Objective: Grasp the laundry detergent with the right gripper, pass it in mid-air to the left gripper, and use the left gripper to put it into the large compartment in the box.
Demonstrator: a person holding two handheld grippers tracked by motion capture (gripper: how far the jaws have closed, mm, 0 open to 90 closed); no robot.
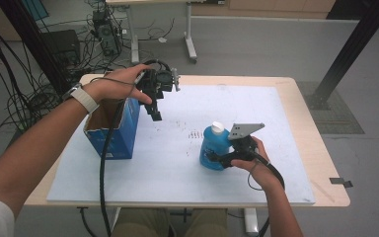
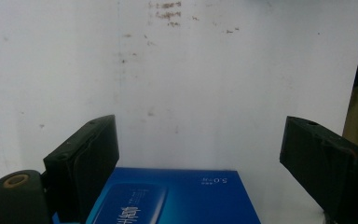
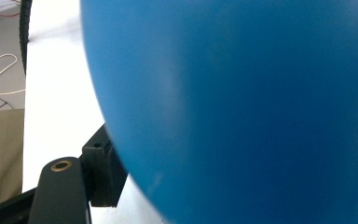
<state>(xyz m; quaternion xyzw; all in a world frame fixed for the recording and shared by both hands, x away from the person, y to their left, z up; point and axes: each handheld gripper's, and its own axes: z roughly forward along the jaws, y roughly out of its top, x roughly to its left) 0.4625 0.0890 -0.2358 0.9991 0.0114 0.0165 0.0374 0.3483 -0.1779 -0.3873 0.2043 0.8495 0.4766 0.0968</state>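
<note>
A blue bottle [image 1: 213, 147] with a white cap [image 1: 218, 127] stands on the white board, right of centre. My right gripper [image 1: 212, 158] reaches in from the right, shut on the bottle's lower body. In the right gripper view the bottle [image 3: 242, 107] looms close, and one black finger [image 3: 103, 172] presses against its side. An open-topped blue cardboard box [image 1: 112, 133] stands at the left. My left gripper [image 1: 155, 114] hangs open just above and to the right of the box, pointing down. In its own view its fingers [image 2: 84, 163] stand wide apart over the box's printed face [image 2: 177, 196].
The white board [image 1: 177, 173] covers most of a light wooden table [image 1: 325, 163] and has small dark marks [image 1: 193, 133] near its middle. A black cable [image 1: 103, 168] hangs from the left gripper over the front edge. Cables and equipment lie on the floor behind.
</note>
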